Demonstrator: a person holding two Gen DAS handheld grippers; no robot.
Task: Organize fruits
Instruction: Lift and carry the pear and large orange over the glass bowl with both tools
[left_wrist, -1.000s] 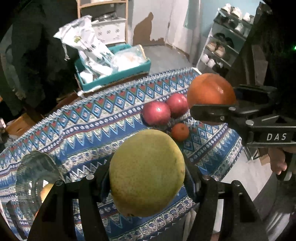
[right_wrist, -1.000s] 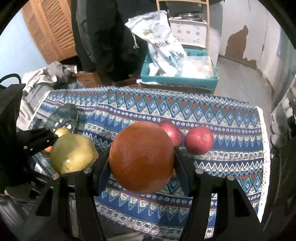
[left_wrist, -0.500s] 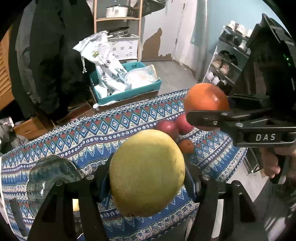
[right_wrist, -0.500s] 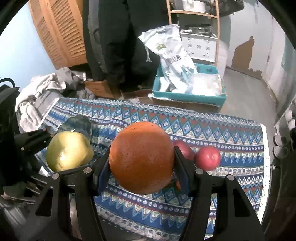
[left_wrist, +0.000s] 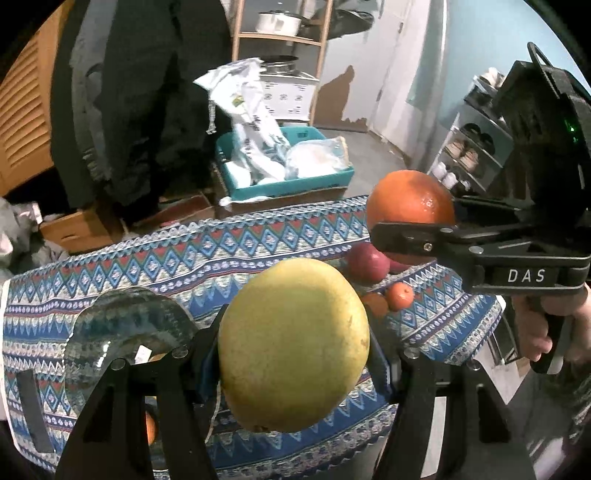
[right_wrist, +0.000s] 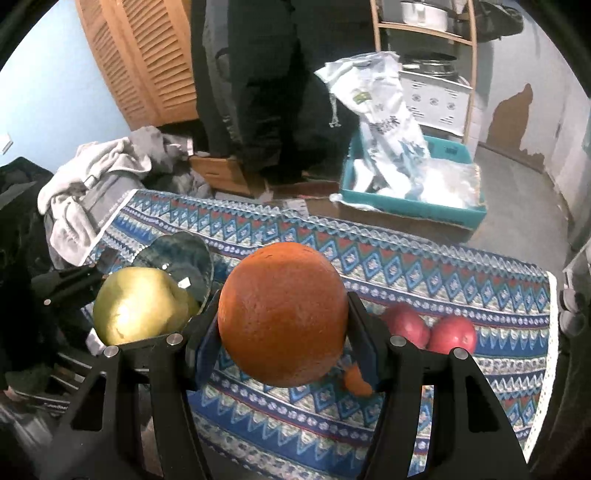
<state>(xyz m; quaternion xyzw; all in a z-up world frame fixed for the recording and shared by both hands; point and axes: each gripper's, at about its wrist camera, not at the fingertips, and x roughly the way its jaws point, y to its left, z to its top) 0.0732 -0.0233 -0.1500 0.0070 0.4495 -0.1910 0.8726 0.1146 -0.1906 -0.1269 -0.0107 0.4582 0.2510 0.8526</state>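
My left gripper is shut on a large yellow-green pear-like fruit, held above the patterned tablecloth. My right gripper is shut on a big orange, also in the air. In the left wrist view the orange and right gripper sit to the right. In the right wrist view the yellow fruit hangs to the left. A dark glass bowl lies on the cloth at the left. Two red apples and small tangerines rest on the cloth at the right.
A person in dark clothes stands behind the table. A teal crate with white bags sits on the floor beyond. Crumpled clothes lie at the table's left end. A shoe rack stands at the right.
Both grippers have risen and drawn back from the table with their fruits still held. The table looks smaller and lower, and more of the room behind shows.
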